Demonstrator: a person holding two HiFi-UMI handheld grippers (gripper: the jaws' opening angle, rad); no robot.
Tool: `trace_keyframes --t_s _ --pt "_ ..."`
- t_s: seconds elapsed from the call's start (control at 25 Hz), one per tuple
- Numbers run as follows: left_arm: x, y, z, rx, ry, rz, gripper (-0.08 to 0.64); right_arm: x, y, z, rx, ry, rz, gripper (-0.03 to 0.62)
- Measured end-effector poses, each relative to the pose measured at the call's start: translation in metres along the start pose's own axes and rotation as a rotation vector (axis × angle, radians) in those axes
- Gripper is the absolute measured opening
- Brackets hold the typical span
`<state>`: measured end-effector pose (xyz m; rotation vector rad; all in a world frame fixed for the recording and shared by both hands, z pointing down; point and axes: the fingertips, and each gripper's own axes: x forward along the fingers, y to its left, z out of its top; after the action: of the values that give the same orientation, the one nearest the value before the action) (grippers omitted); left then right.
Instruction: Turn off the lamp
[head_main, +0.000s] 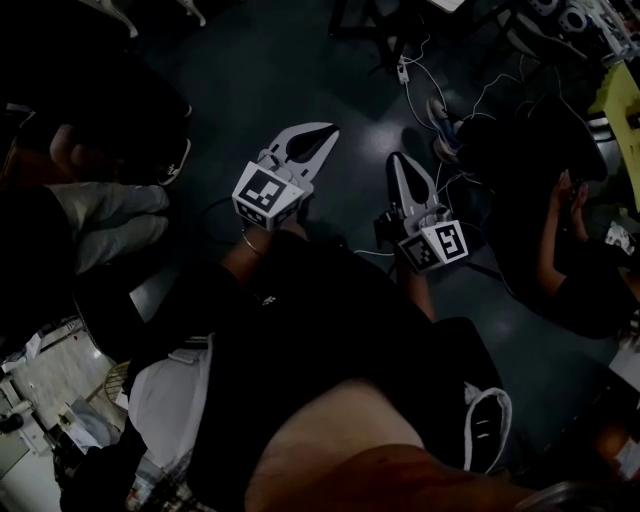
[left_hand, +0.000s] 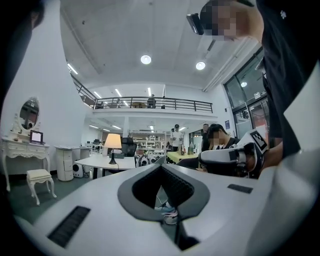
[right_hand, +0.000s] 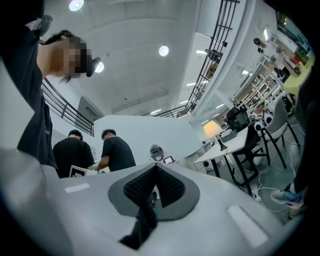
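The lamp (left_hand: 113, 142) is lit, with a cream shade on a dark stem. It stands on a white table (left_hand: 100, 161) far across the room. The right gripper view shows the same lamp (right_hand: 212, 129) on that table (right_hand: 235, 142), also far off. My left gripper (left_hand: 161, 166) is shut with nothing between its pads. My right gripper (right_hand: 155, 165) is shut and empty too. In the dark head view, the left gripper (head_main: 322, 132) and the right gripper (head_main: 401, 160) are held side by side above the floor, away from the lamp.
A white dressing table with an oval mirror (left_hand: 24, 144) and a stool (left_hand: 39, 176) stand at the left wall. A seated person (left_hand: 220, 141) is at the right. Two people (right_hand: 95, 150) stand by a wall. Cables (head_main: 440, 85) and shoes (head_main: 440, 112) lie on the floor.
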<state>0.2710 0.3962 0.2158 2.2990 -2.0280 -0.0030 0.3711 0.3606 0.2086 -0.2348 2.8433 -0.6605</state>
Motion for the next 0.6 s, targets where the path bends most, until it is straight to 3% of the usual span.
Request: trace_keyframes --t_s 0.32,0.6 --pt "0.013 0.037 -0.001 -0.009 -0.005 -0.015 0.006 0.038 -0.011 -0.003 -0.035 0.011 -0.016 0.0" --pt "0.041 0.069 -0.006 -0.001 -0.013 -0.089 0.006 0.061 -0.029 0.0 -0.056 -0.014 -0.099 0.0"
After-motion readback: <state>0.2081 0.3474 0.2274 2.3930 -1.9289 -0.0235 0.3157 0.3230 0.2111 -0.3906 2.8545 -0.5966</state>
